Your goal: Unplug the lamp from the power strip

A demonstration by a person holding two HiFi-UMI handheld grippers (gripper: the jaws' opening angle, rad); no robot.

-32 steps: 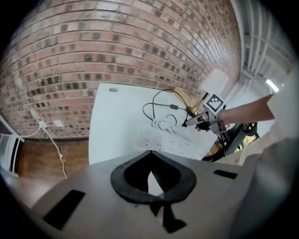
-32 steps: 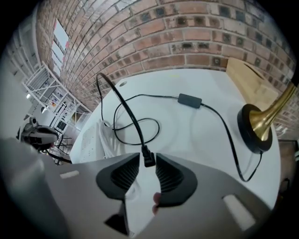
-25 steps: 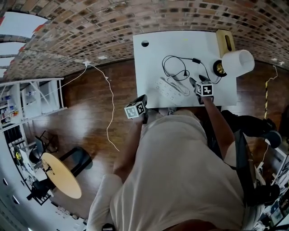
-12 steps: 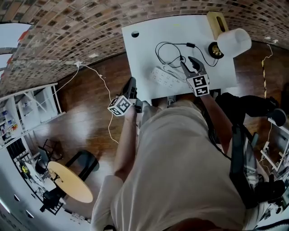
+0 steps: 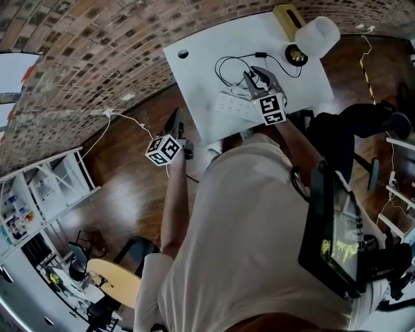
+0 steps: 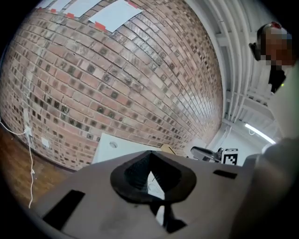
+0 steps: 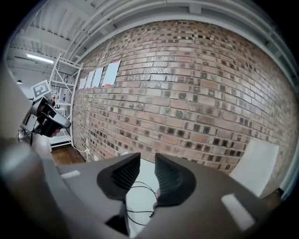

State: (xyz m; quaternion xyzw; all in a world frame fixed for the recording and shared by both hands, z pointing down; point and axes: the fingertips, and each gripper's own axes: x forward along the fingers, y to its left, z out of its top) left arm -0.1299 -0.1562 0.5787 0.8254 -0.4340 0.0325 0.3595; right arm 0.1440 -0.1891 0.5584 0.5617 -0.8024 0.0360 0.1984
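The lamp with its white shade (image 5: 316,34) stands at the far right corner of the white table (image 5: 194,71). Its black cord (image 5: 228,68) loops across the top toward the white power strip (image 5: 235,106); whether the plug sits in it I cannot tell. My right gripper (image 5: 257,78) hovers over the strip's right end; its jaws have just been closing, stand narrowly apart and hold nothing (image 7: 147,162). Below them are the cord (image 7: 139,196) and the shade (image 7: 254,163). My left gripper (image 5: 174,118) is raised left of the table over the floor, shut and empty (image 6: 150,155).
A wooden block (image 5: 286,16) lies behind the lamp. A white cable (image 5: 123,120) trails over the wood floor from the brick wall. A round table (image 5: 115,280) and shelving (image 5: 39,194) stand at the left. A black chair (image 5: 363,123) sits right of the table.
Both grippers have risen. The right jaws went from wide open to a narrow gap above the power strip. The left gripper drifted left, away from the table edge.
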